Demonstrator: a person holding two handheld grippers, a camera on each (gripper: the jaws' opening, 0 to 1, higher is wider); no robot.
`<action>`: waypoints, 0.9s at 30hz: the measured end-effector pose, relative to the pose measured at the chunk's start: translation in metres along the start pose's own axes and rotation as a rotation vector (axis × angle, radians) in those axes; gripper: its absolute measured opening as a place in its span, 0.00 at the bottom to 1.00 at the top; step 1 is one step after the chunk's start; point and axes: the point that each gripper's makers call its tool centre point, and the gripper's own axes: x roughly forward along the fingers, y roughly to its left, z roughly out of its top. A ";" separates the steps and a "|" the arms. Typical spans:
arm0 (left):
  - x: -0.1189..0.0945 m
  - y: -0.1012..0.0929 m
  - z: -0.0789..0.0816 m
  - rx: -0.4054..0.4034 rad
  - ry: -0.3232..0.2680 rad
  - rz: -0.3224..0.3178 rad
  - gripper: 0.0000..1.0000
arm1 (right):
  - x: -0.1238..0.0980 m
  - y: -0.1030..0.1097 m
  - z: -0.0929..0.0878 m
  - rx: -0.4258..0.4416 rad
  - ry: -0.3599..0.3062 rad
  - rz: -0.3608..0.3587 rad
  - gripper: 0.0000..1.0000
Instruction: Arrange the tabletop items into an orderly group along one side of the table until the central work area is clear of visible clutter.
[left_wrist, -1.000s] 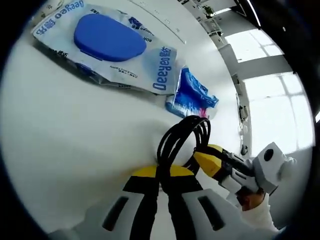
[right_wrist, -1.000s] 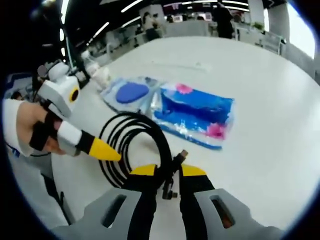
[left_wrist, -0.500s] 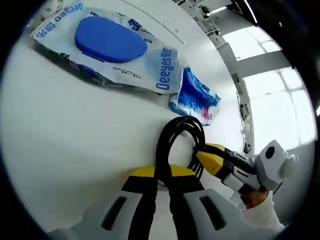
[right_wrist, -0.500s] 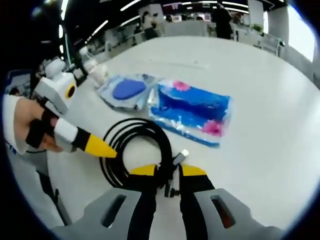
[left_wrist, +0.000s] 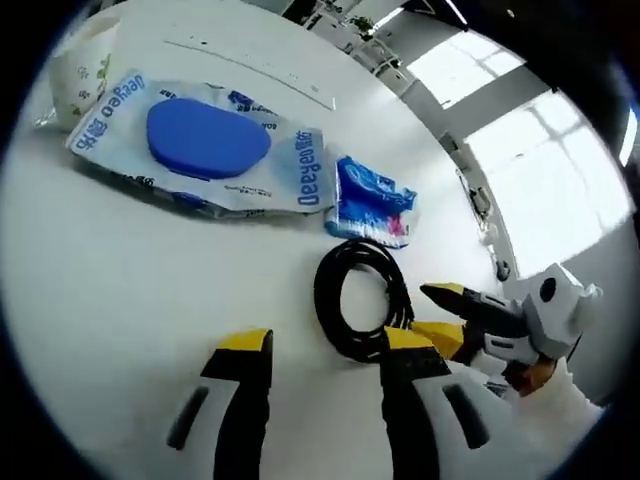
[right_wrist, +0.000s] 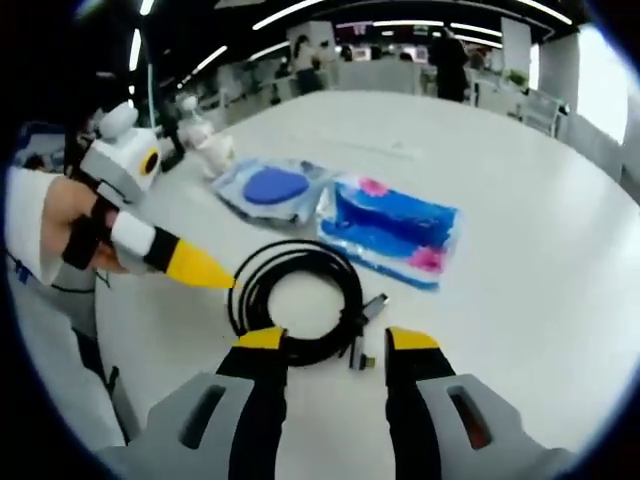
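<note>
While both grippers sit with fingers spread wide and holding nothing, the cable (right_wrist: 300, 303) lies coiled on the white counter (right_wrist: 520, 220), just ahead of the right gripper (right_wrist: 325, 340) and touching neither of its fingers. In the left gripper view, the coil (left_wrist: 358, 297) rests between the left gripper (left_wrist: 322, 345) and the blue pack (left_wrist: 369, 199), close to the right finger. The wipes packet (left_wrist: 205, 150) with its blue lid lies beside the blue pack, edges touching. In the right gripper view, the left gripper (right_wrist: 205, 270) points its yellow tip at the coil's rim, held by a gloved hand (right_wrist: 75, 225).
</note>
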 end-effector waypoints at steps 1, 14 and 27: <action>-0.004 0.001 0.001 0.035 -0.008 0.002 0.60 | -0.003 0.002 0.000 0.005 -0.009 0.001 0.42; -0.086 0.042 0.014 0.487 -0.087 0.111 0.99 | -0.046 0.024 0.000 0.074 -0.089 -0.010 0.60; -0.198 0.139 0.021 0.499 -0.148 0.285 0.96 | -0.070 0.048 -0.010 0.118 -0.095 0.003 0.62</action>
